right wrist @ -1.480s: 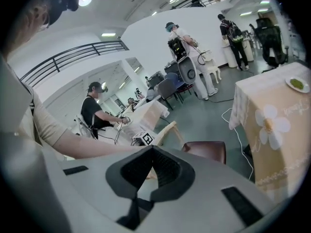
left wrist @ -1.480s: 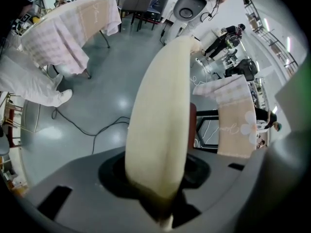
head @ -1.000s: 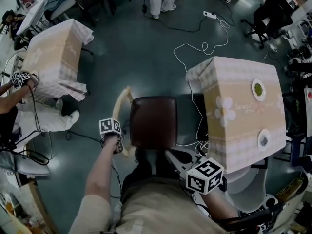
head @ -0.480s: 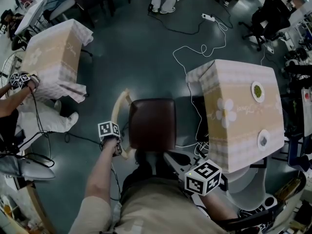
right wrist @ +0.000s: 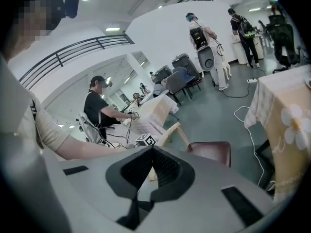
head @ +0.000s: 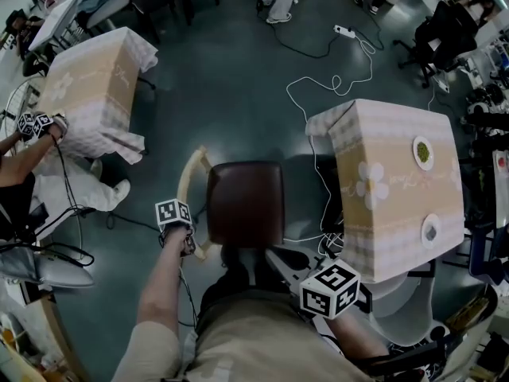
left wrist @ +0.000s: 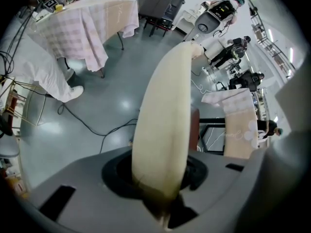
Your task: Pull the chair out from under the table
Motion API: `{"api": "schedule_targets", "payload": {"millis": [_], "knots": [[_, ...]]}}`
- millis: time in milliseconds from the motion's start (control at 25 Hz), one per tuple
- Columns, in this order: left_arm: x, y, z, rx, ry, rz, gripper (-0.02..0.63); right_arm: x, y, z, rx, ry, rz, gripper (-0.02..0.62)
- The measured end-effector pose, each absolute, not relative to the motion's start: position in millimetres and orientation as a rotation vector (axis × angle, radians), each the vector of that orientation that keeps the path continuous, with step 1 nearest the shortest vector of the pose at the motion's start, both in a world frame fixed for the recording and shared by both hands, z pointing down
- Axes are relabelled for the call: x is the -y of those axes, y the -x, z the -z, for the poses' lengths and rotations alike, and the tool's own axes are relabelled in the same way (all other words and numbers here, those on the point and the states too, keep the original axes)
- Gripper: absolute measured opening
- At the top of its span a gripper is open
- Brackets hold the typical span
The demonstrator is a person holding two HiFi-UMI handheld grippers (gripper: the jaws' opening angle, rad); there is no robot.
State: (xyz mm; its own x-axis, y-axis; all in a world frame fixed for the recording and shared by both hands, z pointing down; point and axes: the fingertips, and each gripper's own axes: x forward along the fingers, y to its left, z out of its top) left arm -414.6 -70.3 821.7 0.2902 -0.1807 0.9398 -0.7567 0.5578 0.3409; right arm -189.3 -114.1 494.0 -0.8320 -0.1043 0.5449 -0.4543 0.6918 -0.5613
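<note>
In the head view, a chair with a brown seat point(head: 245, 204) and a pale curved backrest point(head: 188, 191) stands just left of the table in a checked cloth point(head: 374, 134), with a gap of floor between them. My left gripper point(head: 188, 243) is clamped on the near end of the backrest. In the left gripper view, that rail point(left wrist: 165, 110) fills the space between the jaws, which have just been closing on it. My right gripper point(head: 280, 257) hovers by my body near the seat's front corner, jaws shut and empty point(right wrist: 152, 152). The seat point(right wrist: 210, 152) lies ahead of it.
Two small plates point(head: 422, 151) point(head: 430, 229) sit on the table. A white cable point(head: 318, 82) trails over the floor behind the chair. A second clothed table point(head: 91, 94) and a seated person point(head: 48, 189) are at the left. An office chair point(head: 441, 26) stands at the back right.
The chair and my left gripper have shifted a little left, away from the table, so the gap between them is wider. My right gripper has drifted slightly left too.
</note>
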Motion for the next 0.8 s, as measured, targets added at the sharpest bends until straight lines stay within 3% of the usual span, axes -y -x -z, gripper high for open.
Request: {"api": "schedule_targets", "payload": {"millis": [800], "knots": [[28.1,435.4,-826.0,1.276,-0.924,-0.480,0.118,82.6,189.7,-494.3,2.416,-0.437,-0.966,0.009]]}}
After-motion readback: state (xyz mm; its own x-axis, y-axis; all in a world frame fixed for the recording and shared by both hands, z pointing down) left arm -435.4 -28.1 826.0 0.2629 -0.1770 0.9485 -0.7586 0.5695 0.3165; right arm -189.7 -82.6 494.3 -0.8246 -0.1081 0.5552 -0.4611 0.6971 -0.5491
